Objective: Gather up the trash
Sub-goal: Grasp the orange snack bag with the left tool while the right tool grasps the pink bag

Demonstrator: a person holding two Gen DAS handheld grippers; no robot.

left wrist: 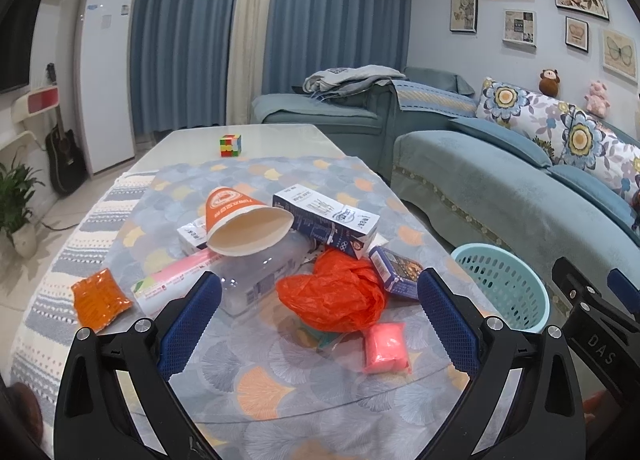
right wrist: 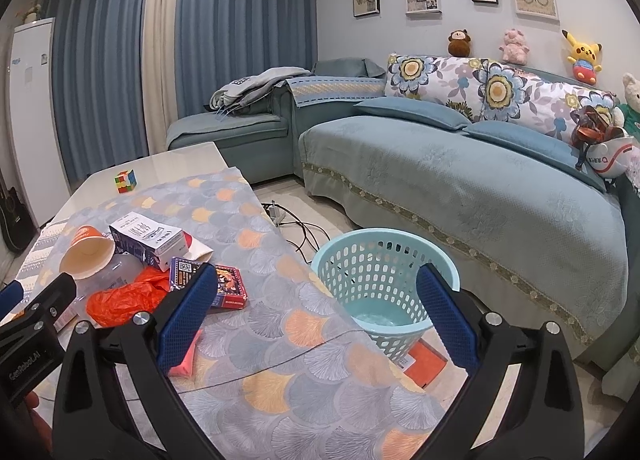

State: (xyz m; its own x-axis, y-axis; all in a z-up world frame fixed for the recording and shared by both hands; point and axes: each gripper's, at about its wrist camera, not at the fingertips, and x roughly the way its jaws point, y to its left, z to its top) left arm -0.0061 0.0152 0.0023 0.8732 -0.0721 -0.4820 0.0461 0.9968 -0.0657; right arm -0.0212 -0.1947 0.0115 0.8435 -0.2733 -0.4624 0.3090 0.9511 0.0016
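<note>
A heap of trash lies on the table's patterned cloth (left wrist: 280,392): an orange paper cup (left wrist: 244,224) on its side, a milk carton (left wrist: 326,220), a clear plastic bottle (left wrist: 260,276), a crumpled orange bag (left wrist: 334,294), a small purple box (left wrist: 394,272), a pink packet (left wrist: 386,348), a pink tube (left wrist: 176,280) and an orange pouch (left wrist: 100,298). My left gripper (left wrist: 320,320) is open and empty, just in front of the heap. My right gripper (right wrist: 316,320) is open and empty, over the table's right edge, with the light blue basket (right wrist: 384,280) on the floor beyond it.
A Rubik's cube (left wrist: 231,145) sits at the table's far end. A blue sofa (right wrist: 460,180) runs along the right. Cables (right wrist: 300,228) and an orange box (right wrist: 424,364) lie on the floor near the basket. The basket also shows in the left wrist view (left wrist: 502,280).
</note>
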